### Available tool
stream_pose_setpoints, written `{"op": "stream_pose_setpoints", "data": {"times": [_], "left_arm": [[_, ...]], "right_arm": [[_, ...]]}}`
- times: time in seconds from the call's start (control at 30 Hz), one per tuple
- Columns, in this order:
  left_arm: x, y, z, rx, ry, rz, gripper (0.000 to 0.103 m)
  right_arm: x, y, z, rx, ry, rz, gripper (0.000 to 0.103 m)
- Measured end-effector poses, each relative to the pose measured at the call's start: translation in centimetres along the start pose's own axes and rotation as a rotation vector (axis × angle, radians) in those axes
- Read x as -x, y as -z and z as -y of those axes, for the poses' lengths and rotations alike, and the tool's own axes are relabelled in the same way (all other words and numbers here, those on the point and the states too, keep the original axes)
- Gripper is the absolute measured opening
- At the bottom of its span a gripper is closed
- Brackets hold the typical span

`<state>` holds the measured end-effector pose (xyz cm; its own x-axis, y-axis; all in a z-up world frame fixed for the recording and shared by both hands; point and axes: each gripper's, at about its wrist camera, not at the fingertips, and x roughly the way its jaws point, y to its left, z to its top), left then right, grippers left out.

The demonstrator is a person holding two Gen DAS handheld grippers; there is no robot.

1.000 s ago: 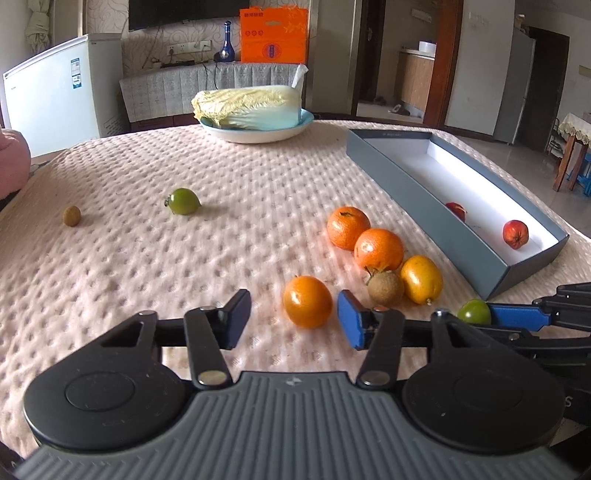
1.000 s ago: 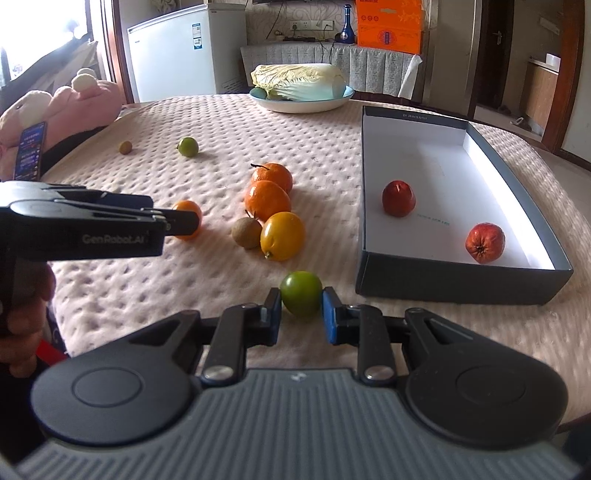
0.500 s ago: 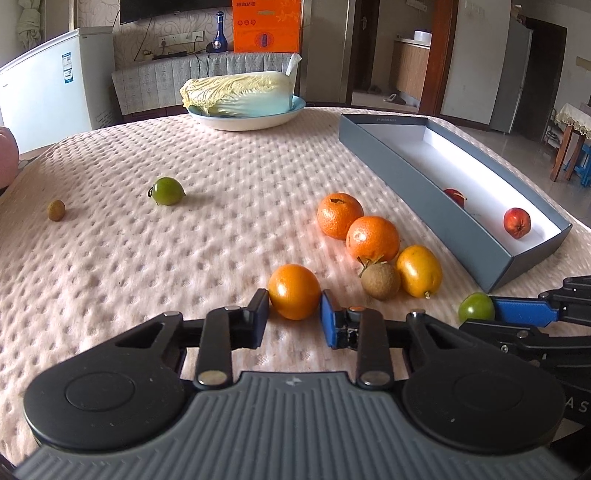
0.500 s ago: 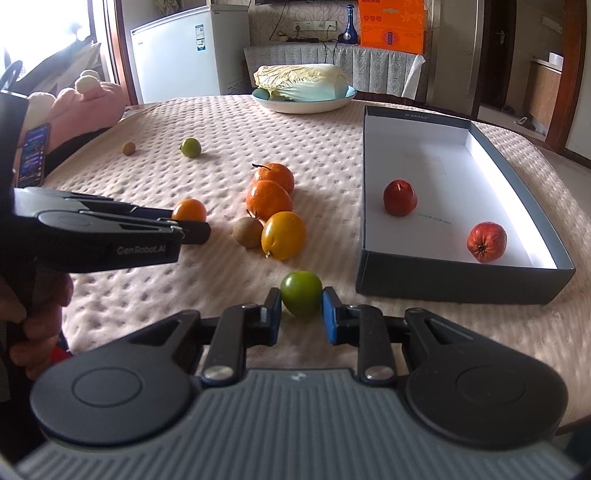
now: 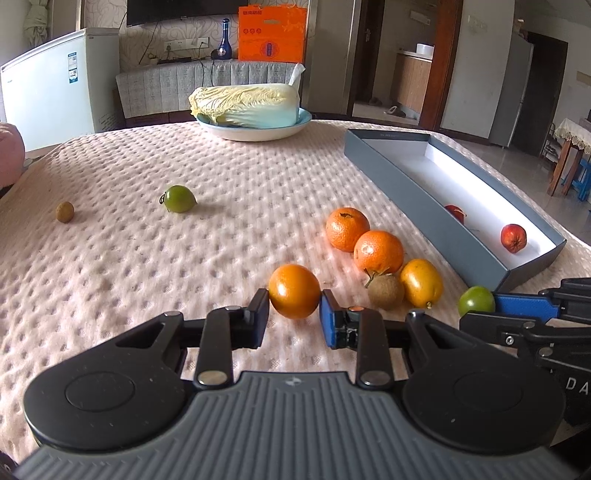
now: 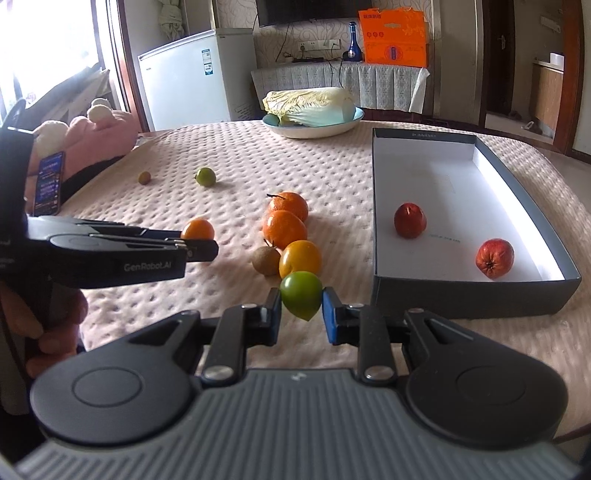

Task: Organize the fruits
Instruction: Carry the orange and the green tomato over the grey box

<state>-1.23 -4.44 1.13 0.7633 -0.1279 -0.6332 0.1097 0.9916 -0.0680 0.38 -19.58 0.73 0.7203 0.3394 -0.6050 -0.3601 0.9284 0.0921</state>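
Pink quilted cloth point(image 5: 147, 258) is spread over the whole table, and behind it a white fridge point(image 5: 55, 81) and an orange box point(image 5: 272, 33) are seen at the top of the left wrist view. At the lower middle of that view the left gripper point(image 5: 294, 314) is held low and level over the cloth, and its fingers are clenched on an orange fruit point(image 5: 294, 290), which is touched by both pads. In the right wrist view the same gripper is seen from the side at the left edge, pointing to the right, with the person's hand point(image 6: 44, 325) wrapped around its handle. The right gripper point(image 6: 301, 314) is held level at the lower middle of its own view, and a green fruit point(image 6: 301, 294) is grasped between its two pads. Just beyond it a yellow fruit point(image 6: 300, 258), a brown fruit point(image 6: 266, 260) and two tangerines point(image 6: 284, 229) are grouped close together. At the right of that view the grey box point(image 6: 461, 299) is placed, with two red fruits point(image 6: 410, 220) lying apart on its white floor. Another green fruit point(image 5: 180, 199) and a small brown one point(image 5: 65, 212) are lying well apart at the left of the left wrist view. A cabbage point(image 5: 245, 101) in a bowl point(image 5: 255, 131) is set at the far edge.
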Motion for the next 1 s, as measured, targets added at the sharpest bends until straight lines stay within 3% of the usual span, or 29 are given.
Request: {"op": "stream_pose_setpoints", "data": {"times": [0.17,0.23,0.3,0.4,1.0], "left_arm": [[-0.6,0.3,0.4,-0.014,-0.037,-0.024,0.036],[-0.9,0.3,0.3,0.005,-0.047,-0.031,0.045],[-1.0,0.3,0.5,0.005,-0.048,-0.025,0.045],[-1.0,0.2,0.7,-0.008,-0.038,-0.020,0.035],[1.3,-0.7,0.1,0.014,-0.020,0.042,0.034]], "right_arm": [[0.0,0.0,0.0,0.002,0.000,-0.004,0.027],[0.1,0.1,0.3,-0.005,0.002,-0.005,0.027],[0.1,0.1,0.4,-0.008,0.002,-0.007,0.026],[0.1,0.1,0.4,-0.002,0.005,-0.011,0.026],[1.2,-0.4,0.2,-0.011,-0.017,0.041,0.027]]}}
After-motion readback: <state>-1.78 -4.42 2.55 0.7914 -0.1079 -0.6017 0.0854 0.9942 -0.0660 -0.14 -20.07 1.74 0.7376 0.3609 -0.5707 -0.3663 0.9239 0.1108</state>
